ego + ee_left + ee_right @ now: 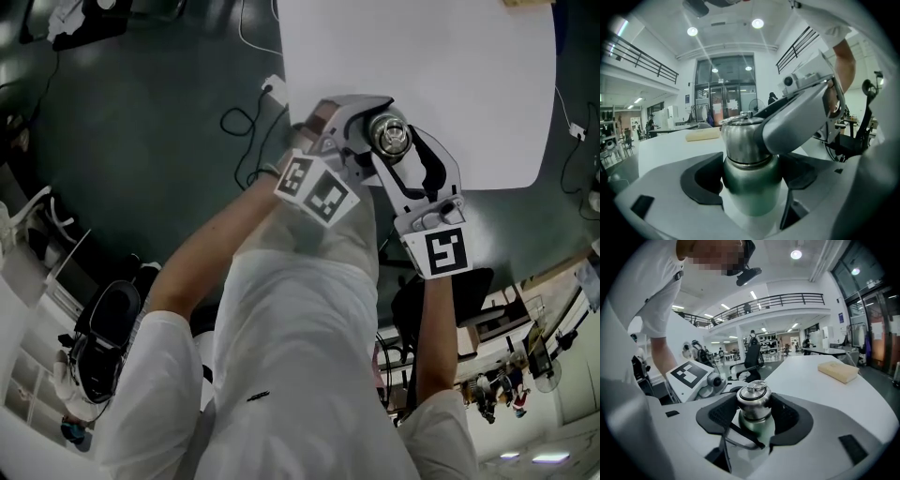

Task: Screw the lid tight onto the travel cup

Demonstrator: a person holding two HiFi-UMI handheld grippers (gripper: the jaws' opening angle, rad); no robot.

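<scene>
Person stands at near edge of white table (450,75), one gripper per hand, both meeting on same object.

Travel cup (752,187): upright, green body, steel lid (753,401) sitting on top. In head view it's over the table's near edge. Base hidden, can't tell if it rests on table or hangs.

L gripper (361,122): comes in from person's left, low on the cup. Fingers (701,180) closed on the green body just below the lid seam, dark pads against it both sides.

R gripper (405,155): comes in from person's right, higher up. Fingers (787,416) set wide but clamped on the lid, pads touching its rim L and R. In left gripper view one R finger lies across the lid's side.

Other:
- Black strap (740,437) hangs off cup below lid, looping toward the R gripper's body.
- L gripper's marker cube (689,373) shows just beside cup in right gripper view.
- Tan block (838,371) lies flat on table, well apart from cup, far side.
- Cables (246,141) on dark floor by table edge.
- Bkgd: open hall w/ balcony rail, ceiling lights, office chairs; details too small.
</scene>
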